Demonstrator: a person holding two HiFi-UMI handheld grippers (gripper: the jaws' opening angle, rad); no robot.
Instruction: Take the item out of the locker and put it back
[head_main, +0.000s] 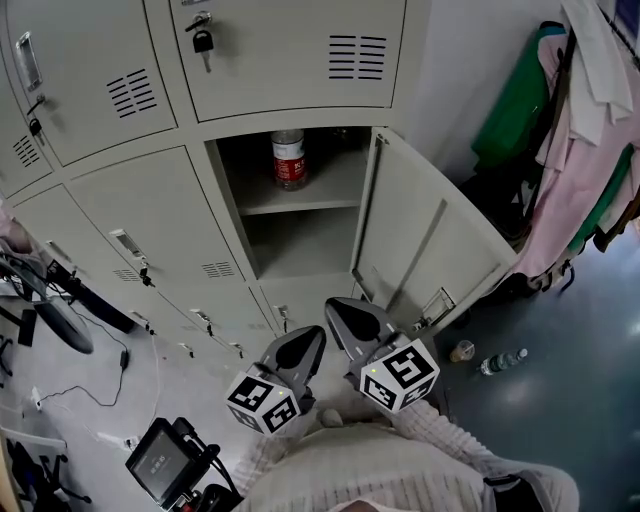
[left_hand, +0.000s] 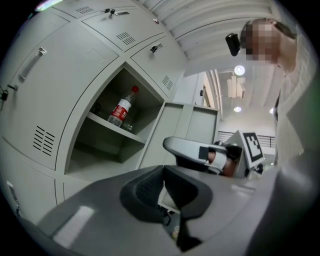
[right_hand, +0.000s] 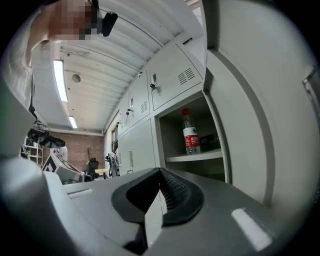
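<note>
Grey sheet steel makes up the locker (head_main: 150, 215), and its one open compartment is the reference for everything here. The compartment's door (head_main: 420, 235) is swung out to the right of the opening. A shelf (head_main: 300, 196) divides the inside. The clear bottle (head_main: 289, 158), with its red label and red cap, stands upright on that shelf, set back from the front edge and a little left of the opening's middle. Something small and dark sits beside it on the shelf, too dim to identify.

Both grippers hang in front of the opening and below it, side by side, tips aimed at the locker and well apart from the clear bottle. The left gripper (head_main: 310, 338) has its jaws brought together, tips meeting, with nothing between them. The right gripper (head_main: 340, 310) sits just beside it, nearer the door, with its jaws also pressed closed on nothing.

Above the opening, a closed compartment carries a padlock (head_main: 203, 42). To the right of the open door, clothes (head_main: 590, 140) hang in a bunch. On the dark floor below the door lie a second bottle (head_main: 500, 362) and a small cup (head_main: 461, 350). Below and left of the opening, a device with a small screen (head_main: 160, 462) sits among loose cables.
</note>
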